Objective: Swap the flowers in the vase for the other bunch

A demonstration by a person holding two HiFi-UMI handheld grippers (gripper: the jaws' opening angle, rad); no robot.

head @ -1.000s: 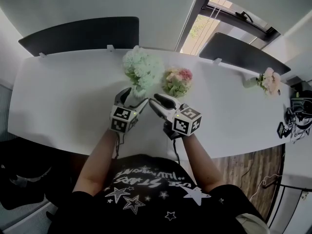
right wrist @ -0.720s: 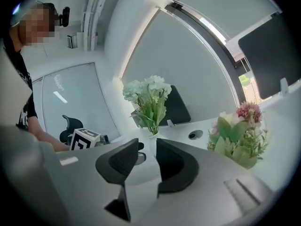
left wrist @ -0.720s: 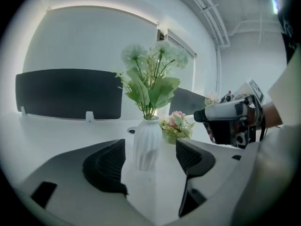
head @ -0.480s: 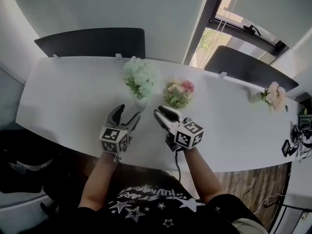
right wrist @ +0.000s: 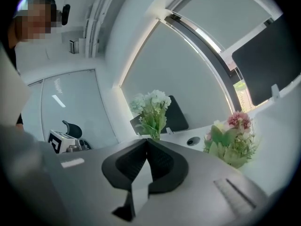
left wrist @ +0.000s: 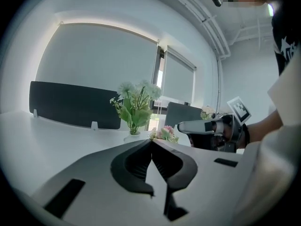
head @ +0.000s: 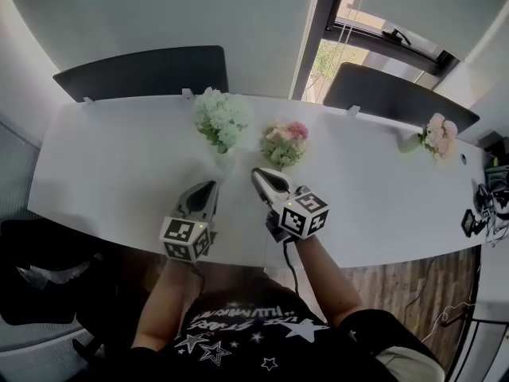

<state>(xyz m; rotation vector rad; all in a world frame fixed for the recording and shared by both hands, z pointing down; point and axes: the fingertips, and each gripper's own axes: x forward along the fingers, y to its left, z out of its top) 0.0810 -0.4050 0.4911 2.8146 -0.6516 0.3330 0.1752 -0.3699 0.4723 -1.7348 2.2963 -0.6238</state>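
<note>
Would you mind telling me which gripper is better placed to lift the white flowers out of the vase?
Left, probably. The left gripper points at the vase holding the white flowers; the right gripper sits nearer the pink bunch. Both are shut and empty.

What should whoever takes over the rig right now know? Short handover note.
Left gripper: jaws just closed, nothing between them, short of the vase.
Right gripper: likewise just closed, empty, near the pink bunch.
White-green bunch stands in the vase; pink bunch sits on the table just right of it; another pink bunch at the table's far right end.
Done: no swap yet.
Left: lift out the white-green bunch, put the other bunch in.
</note>
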